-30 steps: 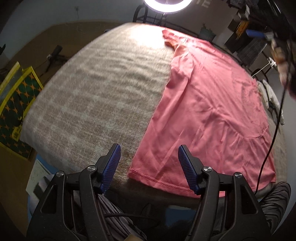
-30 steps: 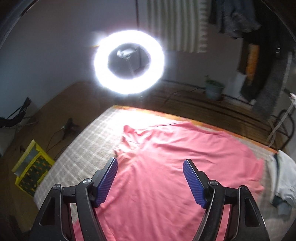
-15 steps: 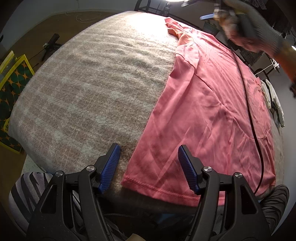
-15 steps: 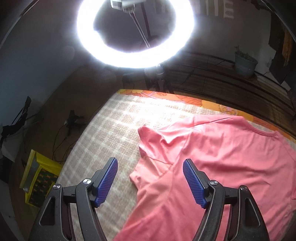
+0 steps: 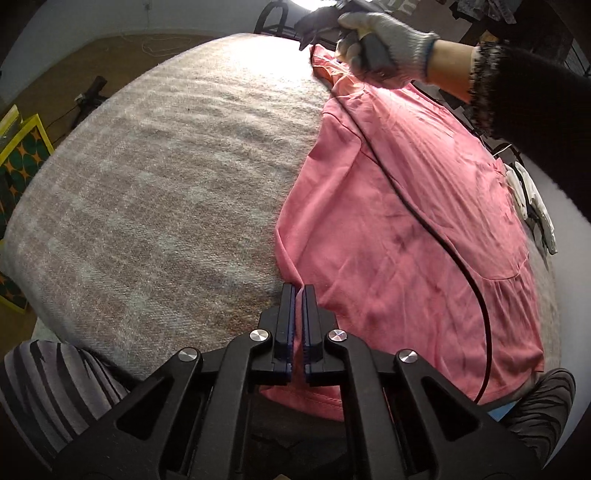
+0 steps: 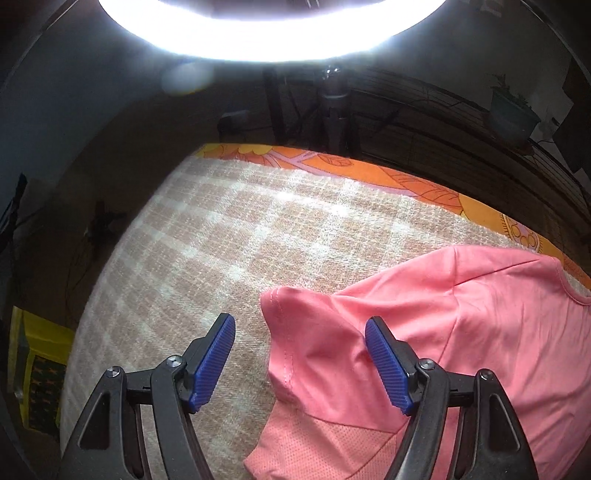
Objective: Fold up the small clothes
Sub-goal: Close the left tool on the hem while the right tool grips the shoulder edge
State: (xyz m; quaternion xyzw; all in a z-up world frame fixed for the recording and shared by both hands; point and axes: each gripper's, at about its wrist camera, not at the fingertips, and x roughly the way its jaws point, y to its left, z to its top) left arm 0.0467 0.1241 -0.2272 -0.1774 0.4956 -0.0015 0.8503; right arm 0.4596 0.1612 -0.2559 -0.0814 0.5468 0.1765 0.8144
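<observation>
A pink shirt (image 5: 406, 221) lies spread flat on a checked blanket (image 5: 166, 184). My left gripper (image 5: 297, 291) is shut on the shirt's left side edge, close to the hem, and creases run out from the pinch. In the right wrist view the shirt's sleeve (image 6: 306, 332) lies between the blue pads of my right gripper (image 6: 299, 323). Its jaws are wide and closing slightly, with neither pad pressing on the cloth. A gloved hand (image 5: 388, 40) holds that gripper at the shirt's far corner.
A black cable (image 5: 443, 243) trails across the shirt. A ring light (image 6: 277, 33) glares beyond the far edge, where an orange sheet (image 6: 369, 173) shows. A yellow box (image 5: 22, 147) stands on the floor at left. White items (image 5: 532, 199) lie at right.
My left gripper has shut on the shirt's edge; before, it stood open around the corner. The right gripper has come down and across to the far sleeve.
</observation>
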